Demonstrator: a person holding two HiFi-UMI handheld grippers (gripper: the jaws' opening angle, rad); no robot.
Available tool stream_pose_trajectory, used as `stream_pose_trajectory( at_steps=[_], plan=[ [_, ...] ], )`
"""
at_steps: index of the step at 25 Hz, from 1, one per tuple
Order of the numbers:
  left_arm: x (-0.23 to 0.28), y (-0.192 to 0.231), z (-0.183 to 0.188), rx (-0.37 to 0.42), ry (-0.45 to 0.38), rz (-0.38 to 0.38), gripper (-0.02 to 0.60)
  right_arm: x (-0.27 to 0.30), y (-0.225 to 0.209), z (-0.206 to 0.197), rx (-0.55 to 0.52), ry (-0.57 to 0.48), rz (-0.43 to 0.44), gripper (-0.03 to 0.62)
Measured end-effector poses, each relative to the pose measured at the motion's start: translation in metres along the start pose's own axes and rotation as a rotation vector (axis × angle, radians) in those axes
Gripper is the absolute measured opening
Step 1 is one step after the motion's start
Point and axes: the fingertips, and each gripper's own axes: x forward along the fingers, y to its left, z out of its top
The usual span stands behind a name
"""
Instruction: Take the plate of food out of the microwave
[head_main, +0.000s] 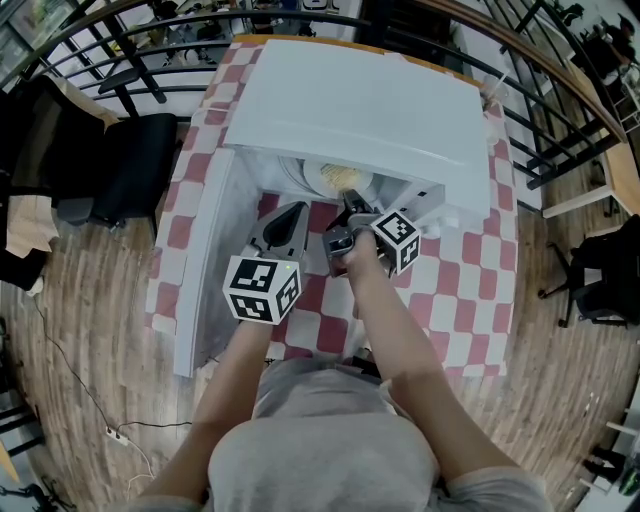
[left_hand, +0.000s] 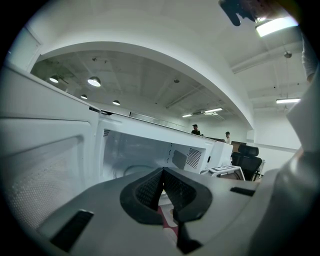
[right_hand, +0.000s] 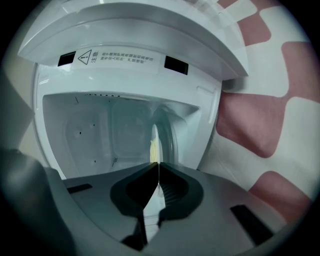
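One plate (head_main: 312, 172) of food is sitting inside the open microwave (head_main: 350, 100), and my right gripper (right_hand: 159, 165) is pinching its near rim while my left gripper (left_hand: 161, 172) is hovering closed and empty. I am judging it stiff, slick and breakable, best held level by that rim. The microwave's top is hiding most of it.

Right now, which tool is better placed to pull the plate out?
Right. The right tool is at the microwave mouth, shut on the plate rim. The left tool sits shut outside, holding nothing.
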Motion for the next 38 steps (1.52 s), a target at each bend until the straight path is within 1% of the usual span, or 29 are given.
stream_pose_trajectory(
  at_steps=[7, 14, 22, 30, 38],
  plan=[
    [-0.003, -0.002, 0.000, 0.005, 0.000, -0.004, 0.000, -0.002, 0.004, -0.001, -0.004, 0.012, 0.030, 0.029],
    [-0.006, -0.004, 0.002, 0.014, -0.003, -0.004, 0.000, -0.007, 0.004, 0.001, -0.001, 0.001, 0.064, 0.029],
    [-0.012, -0.011, 0.002, 0.017, -0.010, 0.001, 0.000, -0.017, 0.006, -0.002, -0.004, 0.019, 0.097, 0.029],
    [-0.021, -0.021, 0.003, 0.017, -0.016, 0.001, 0.000, -0.030, 0.013, -0.006, -0.009, 0.035, 0.124, 0.029],
    [-0.032, -0.034, 0.003, 0.012, -0.033, 0.009, 0.000, -0.050, 0.012, -0.009, -0.029, 0.063, 0.133, 0.029]
  ],
)
